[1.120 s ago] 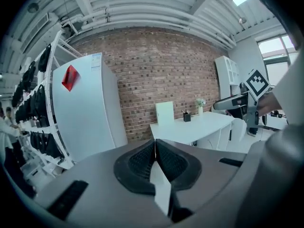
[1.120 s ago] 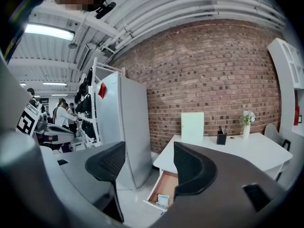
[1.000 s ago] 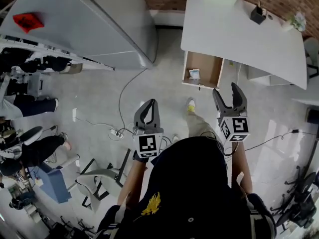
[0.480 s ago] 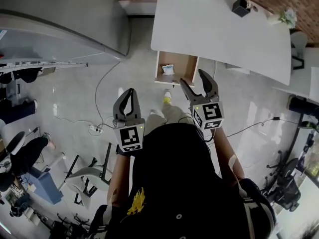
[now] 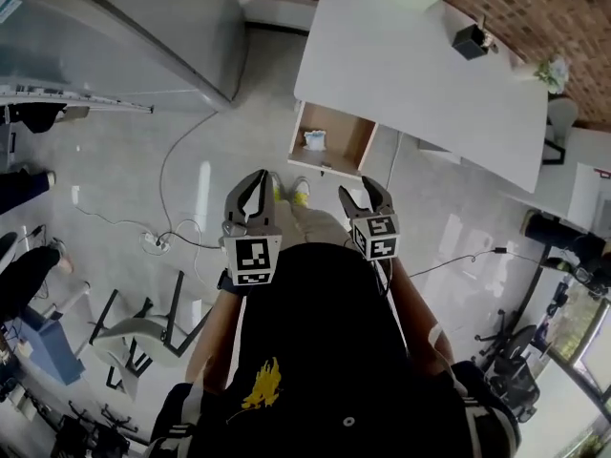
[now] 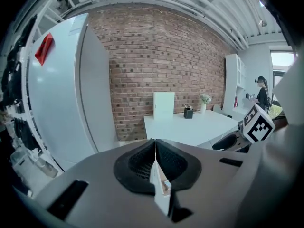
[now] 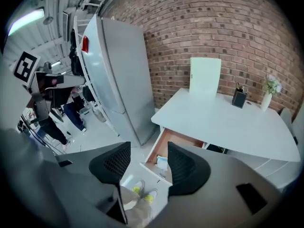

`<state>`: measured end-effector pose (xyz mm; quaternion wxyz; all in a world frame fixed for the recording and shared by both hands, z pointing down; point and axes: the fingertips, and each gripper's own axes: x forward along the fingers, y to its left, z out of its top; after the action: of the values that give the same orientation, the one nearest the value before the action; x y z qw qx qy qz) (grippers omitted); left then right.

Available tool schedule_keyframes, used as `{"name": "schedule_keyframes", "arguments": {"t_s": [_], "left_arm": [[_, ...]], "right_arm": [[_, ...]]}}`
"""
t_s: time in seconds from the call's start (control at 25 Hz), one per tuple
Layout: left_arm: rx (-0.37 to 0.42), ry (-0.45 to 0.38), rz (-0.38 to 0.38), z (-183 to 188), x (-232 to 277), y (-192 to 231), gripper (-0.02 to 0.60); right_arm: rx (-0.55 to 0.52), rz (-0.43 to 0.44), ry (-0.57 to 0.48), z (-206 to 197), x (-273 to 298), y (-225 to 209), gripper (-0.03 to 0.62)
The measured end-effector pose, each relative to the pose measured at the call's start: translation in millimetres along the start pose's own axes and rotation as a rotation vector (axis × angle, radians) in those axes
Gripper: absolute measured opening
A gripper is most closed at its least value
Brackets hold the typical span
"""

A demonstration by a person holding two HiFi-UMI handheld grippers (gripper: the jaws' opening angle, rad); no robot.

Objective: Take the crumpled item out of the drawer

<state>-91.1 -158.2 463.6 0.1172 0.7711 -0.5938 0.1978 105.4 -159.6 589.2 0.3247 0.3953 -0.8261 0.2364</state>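
The wooden drawer (image 5: 355,141) stands pulled out from under the white table (image 5: 410,65). A crumpled white item (image 5: 314,140) lies inside it, and in the right gripper view that item (image 7: 162,163) shows in the drawer (image 7: 158,148) between the jaws, far off. My right gripper (image 5: 360,191) (image 7: 148,146) is open and has just been closing a little, with nothing between its jaws. It hangs in the air well short of the drawer. My left gripper (image 5: 258,175) (image 6: 155,140) is shut on nothing, beside the right one.
A tall white cabinet (image 5: 115,27) stands left of the table. A black pen holder (image 5: 471,41) and a small plant (image 5: 548,72) sit on the table. My shoes (image 5: 286,191) are just before the drawer. A cable (image 5: 181,189) crosses the floor; a chair (image 5: 134,322) stands at lower left.
Both grippers have drawn closer to my body and to each other. The right one has sunk and tipped downward, its jaws narrower than before. The drawer now sits nearer in view.
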Motion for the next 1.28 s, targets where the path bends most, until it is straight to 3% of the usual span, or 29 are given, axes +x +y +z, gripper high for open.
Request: {"name": "schedule_keyframes", "arguments": {"t_s": [0.28,0.52,0.68,0.88,1.08,1.28], "left_arm": [[0.007,0.026,-0.037,-22.6,37.4,37.7,0.021],[0.000,0.092,-0.118,-85.1,75.2,23.2,0.021],[0.017,0.052,-0.141,-80.4,111.3,23.6,0.021],[-0.020,0.026,-0.102,-75.3,129.2,33.2,0.021],[-0.031,0.083,-0.093,-86.8,116.7,40.7,0.021],[-0.063,0.145,-0.057,-106.8,105.7,47.4,0.021]], "right_arm": [[0.038,-0.054,0.090,-20.3,74.1,-27.5,0.253],[0.040,-0.031,0.183,-54.8,154.4,-45.6,0.233],[-0.021,0.005,0.261,-81.8,222.5,-56.7,0.233],[-0.082,0.059,0.435,-135.2,297.8,-63.8,0.267],[-0.145,0.066,0.538,-173.1,348.9,-68.4,0.312],[-0.288,0.001,0.573,-188.6,393.2,-73.3,0.313]]}}
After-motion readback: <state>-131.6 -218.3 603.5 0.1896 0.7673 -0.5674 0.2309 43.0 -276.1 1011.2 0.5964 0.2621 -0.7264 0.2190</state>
